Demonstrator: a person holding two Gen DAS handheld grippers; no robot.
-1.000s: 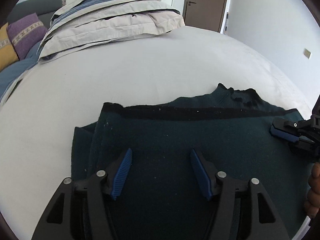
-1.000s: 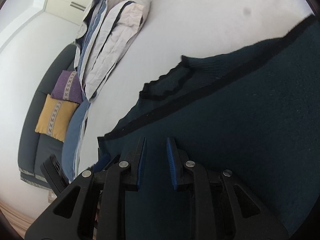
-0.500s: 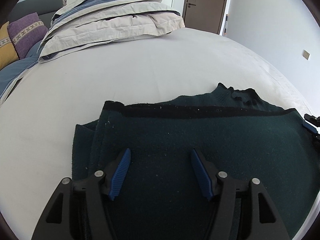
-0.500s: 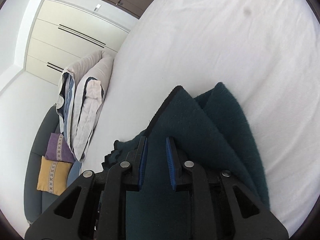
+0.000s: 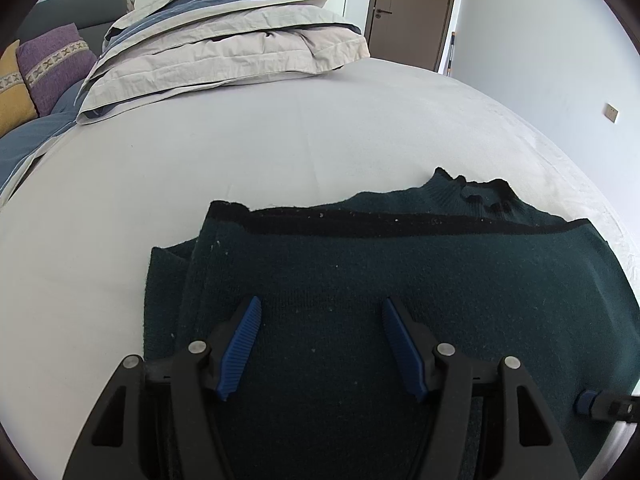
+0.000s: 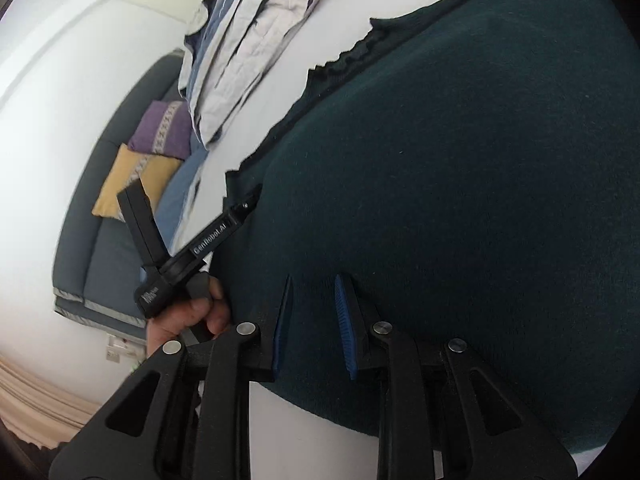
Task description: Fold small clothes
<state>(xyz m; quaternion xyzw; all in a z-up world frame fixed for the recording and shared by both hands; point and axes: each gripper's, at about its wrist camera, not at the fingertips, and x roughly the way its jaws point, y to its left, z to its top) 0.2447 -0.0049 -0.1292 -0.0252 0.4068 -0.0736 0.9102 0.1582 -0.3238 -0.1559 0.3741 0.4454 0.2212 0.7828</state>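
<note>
— Surface, then: white bed (image 5: 280, 152), dark green sweater (image 5: 400, 280) folded flat at its near edge; folded duvet (image 5: 224, 52) at the far end.
— Room?
— Sofa with cushions (image 5: 48, 60) left, brown door (image 5: 412, 4) beyond.
— Open space?
— Bare sheet between sweater and duvet.
— Tongs?
— Left tongs (image 5: 320, 320) spread wide over the sweater, empty. Right tongs (image 6: 314, 304) narrowly apart, empty, above its near hem.

Soft daylight, fisheye warp, slight blur
</note>
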